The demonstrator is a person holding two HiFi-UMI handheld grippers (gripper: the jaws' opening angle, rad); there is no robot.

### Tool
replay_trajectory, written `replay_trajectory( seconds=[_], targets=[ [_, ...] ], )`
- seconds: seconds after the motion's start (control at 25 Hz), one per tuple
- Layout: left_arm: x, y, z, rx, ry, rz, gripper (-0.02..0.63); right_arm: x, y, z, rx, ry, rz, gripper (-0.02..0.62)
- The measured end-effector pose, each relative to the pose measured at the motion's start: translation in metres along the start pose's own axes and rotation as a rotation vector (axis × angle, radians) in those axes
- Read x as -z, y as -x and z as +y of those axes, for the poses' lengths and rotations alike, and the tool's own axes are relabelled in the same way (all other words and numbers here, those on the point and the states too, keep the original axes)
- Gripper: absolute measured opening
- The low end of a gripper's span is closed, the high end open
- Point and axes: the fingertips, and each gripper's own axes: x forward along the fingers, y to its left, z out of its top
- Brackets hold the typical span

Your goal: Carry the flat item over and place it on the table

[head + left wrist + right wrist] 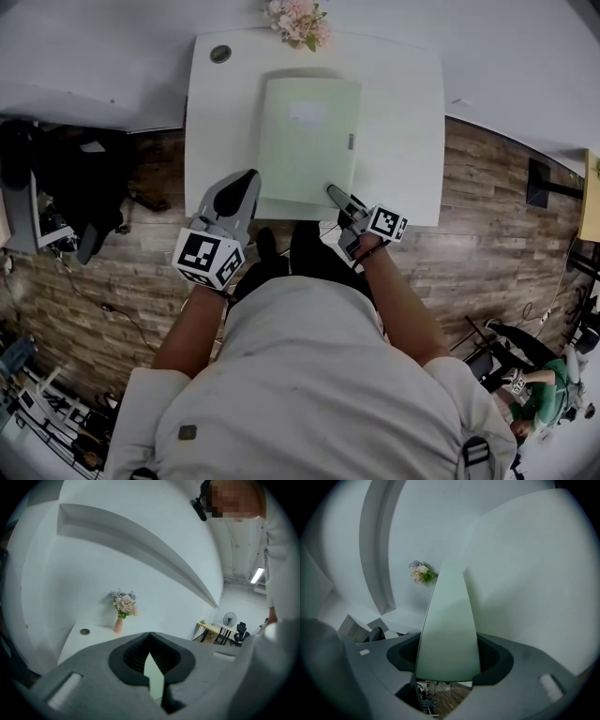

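Observation:
A pale green flat folder point(309, 141) lies on the white table point(403, 112), with its near edge past the table's front edge. My left gripper point(246, 183) is at the folder's near left corner. In the left gripper view its jaws stand close together on a thin sliver of the folder point(153, 679). My right gripper point(336, 195) is at the near right edge, one finger lying over the folder's top. In the right gripper view the folder point(447, 630) runs through wide-apart jaws of the right gripper point(447, 670).
A vase of pink flowers point(298, 21) stands at the table's far edge, beside a round cable hole point(220, 53). Wooden floor surrounds the table. Dark equipment and cables point(66, 187) crowd the left side, and a white wall lies behind the table.

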Motion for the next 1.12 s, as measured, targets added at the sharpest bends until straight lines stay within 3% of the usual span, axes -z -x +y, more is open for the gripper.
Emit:
replay_trajectory(
  seconds=[0.48, 0.8, 0.92, 1.12],
  targets=[
    [0.009, 0.006, 0.003, 0.004, 0.007, 0.026, 0.0, -0.001, 0.001, -0.036, 0.226, 0.186, 0.093, 0.385],
    [0.017, 0.01, 0.002, 0.011, -0.002, 0.048, 0.0, -0.004, -0.002, -0.047, 0.306, 0.18, 0.075, 0.385],
    [0.02, 0.012, 0.002, 0.013, -0.011, 0.06, 0.0, -0.005, 0.002, -0.056, 0.364, 0.213, 0.075, 0.34],
    [0.021, 0.016, 0.003, 0.016, -0.019, 0.065, 0.0, -0.006, 0.003, -0.057, 0.364, 0.229, 0.069, 0.331]
  ],
)
